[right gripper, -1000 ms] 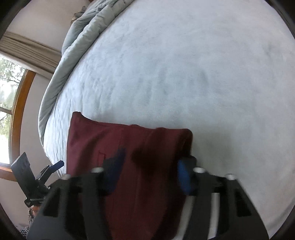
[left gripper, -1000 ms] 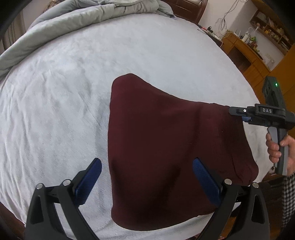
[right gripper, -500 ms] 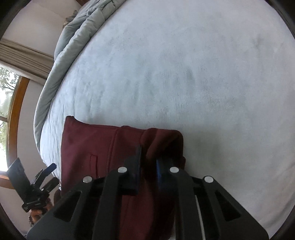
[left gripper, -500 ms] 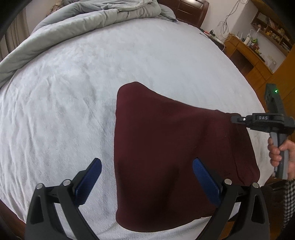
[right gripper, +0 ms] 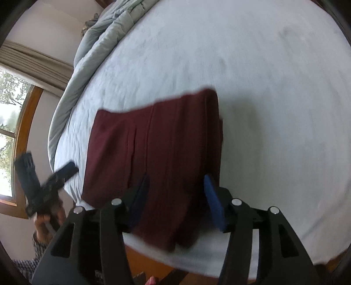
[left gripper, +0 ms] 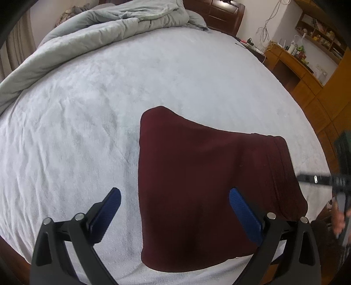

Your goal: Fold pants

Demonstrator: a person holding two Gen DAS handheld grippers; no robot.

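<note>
**Folded pants on bed, both grippers spread and holding nothing**

I see the dark red pants [left gripper: 204, 188] lying flat as a folded rectangle on the pale bed sheet [left gripper: 92, 114], near the bed edge closest to me. In the right wrist view the pants [right gripper: 158, 140] show long seams and one side is thicker, w/ stacked layers at the right border. The picture there is a bit blurred.

Around the pants nothing lies on the cloth. A crumpled grey duvet [left gripper: 105, 28] is pushed to the far side of the bed, well apart from the pants.

Left gripper [left gripper: 175, 210] hovers over the near part of the pants, fingers wide apart: one blue pad is above the sheet just left of the cloth, the other above the cloth. Right gripper [right gripper: 177, 197] is also spread, pads above the near end of the pants; I cannot tell if they touch it. In the left view it is blurred, at the right border, beside the pants' ribbed edge.

Room: dark wood headboard [left gripper: 221, 13], wooden shelves and desk [left gripper: 302, 72] at right, a window w/ curtain [right gripper: 24, 63].
</note>
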